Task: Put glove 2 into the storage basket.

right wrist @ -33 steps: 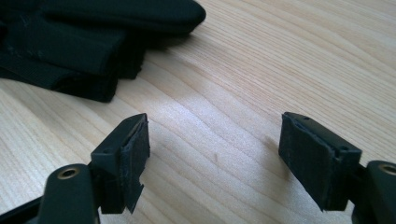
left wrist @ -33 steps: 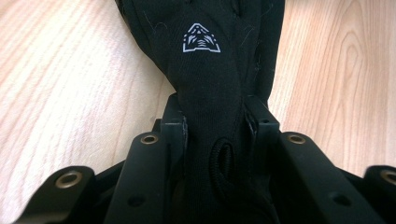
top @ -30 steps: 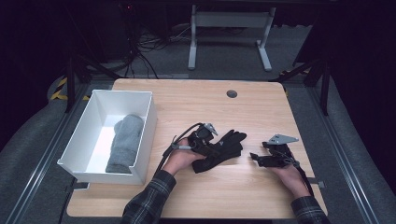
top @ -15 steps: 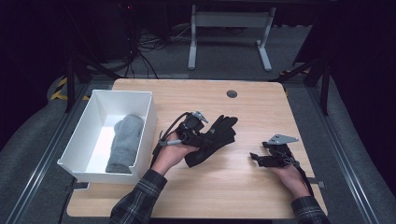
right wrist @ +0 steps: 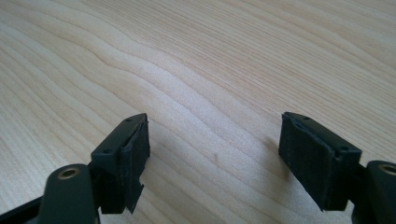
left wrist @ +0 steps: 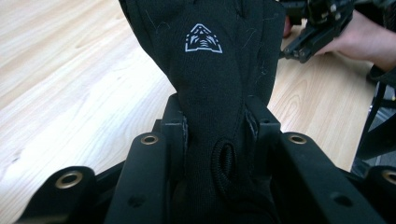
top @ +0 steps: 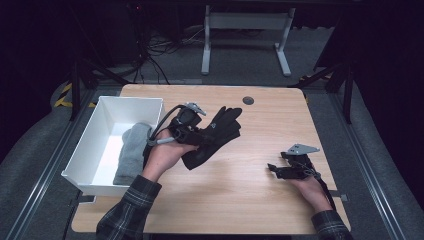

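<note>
High view: the left gripper (top: 196,131) is sitting left of centre in the frame, gripping a black glove (top: 216,134) that is hanging clear above the wooden table (top: 240,200). The glove's fingers are pointing toward the upper right of the frame, and its lower end is drooping toward the table surface. A white bin (top: 95,142) is standing at the left edge of the table, just beside the left hand (top: 162,160), and a grey folded cloth (top: 131,152) is lying inside it.

Left gripper view: the two black jaws are pressing on the glove (left wrist: 210,84) from both sides at a narrow setting, with the fabric bunching between the pads. A white triangular logo (left wrist: 203,39) is showing on the glove in the upper centre of the frame. The right gripper (left wrist: 317,32) is appearing at the upper right.

Right gripper view: the right gripper (right wrist: 215,154) is standing with its jaws wide apart, with bare table (right wrist: 210,70) showing between them. In the high view, this gripper (top: 280,170) is resting low at the lower right of the frame, well apart from the glove.
</note>
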`<control>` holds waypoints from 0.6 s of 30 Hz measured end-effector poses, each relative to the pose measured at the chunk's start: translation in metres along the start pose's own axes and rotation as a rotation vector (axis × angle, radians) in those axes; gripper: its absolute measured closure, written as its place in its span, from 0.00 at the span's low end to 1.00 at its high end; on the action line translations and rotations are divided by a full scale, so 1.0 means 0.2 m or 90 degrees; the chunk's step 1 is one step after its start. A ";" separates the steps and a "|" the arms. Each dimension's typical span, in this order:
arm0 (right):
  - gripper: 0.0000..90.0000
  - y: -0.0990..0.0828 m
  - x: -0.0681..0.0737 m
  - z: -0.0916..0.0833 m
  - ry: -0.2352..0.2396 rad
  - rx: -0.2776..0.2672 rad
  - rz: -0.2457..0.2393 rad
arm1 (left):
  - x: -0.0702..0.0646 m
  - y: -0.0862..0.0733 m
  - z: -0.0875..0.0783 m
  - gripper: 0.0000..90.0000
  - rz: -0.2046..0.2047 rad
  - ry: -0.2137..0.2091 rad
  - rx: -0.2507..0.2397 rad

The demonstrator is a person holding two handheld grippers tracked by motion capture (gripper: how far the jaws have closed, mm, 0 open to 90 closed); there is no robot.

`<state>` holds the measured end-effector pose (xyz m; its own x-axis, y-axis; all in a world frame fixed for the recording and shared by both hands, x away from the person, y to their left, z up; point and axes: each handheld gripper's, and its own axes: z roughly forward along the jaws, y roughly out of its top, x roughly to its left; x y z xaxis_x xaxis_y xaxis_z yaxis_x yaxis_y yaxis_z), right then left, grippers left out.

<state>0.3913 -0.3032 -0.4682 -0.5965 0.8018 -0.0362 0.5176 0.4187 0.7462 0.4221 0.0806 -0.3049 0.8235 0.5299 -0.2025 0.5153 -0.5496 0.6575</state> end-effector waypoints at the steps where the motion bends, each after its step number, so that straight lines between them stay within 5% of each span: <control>1: 0.28 0.00 0.00 0.00 0.000 0.000 0.000 | 0.00 0.00 -0.03 0.75 0.000 0.005 0.000; 8: 0.28 0.00 0.00 0.00 0.000 0.000 0.001 | 0.06 -0.01 -0.20 0.75 -0.014 0.040 -0.008; 18: 0.28 0.00 0.00 0.00 -0.001 0.000 0.002 | 0.19 -0.11 -0.46 0.75 -0.068 0.084 -0.046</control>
<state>0.3912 -0.3028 -0.4682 -0.5940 0.8037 -0.0341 0.5194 0.4156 0.7467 0.4195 0.1733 -0.2604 0.7248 0.6651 -0.1798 0.5754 -0.4409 0.6888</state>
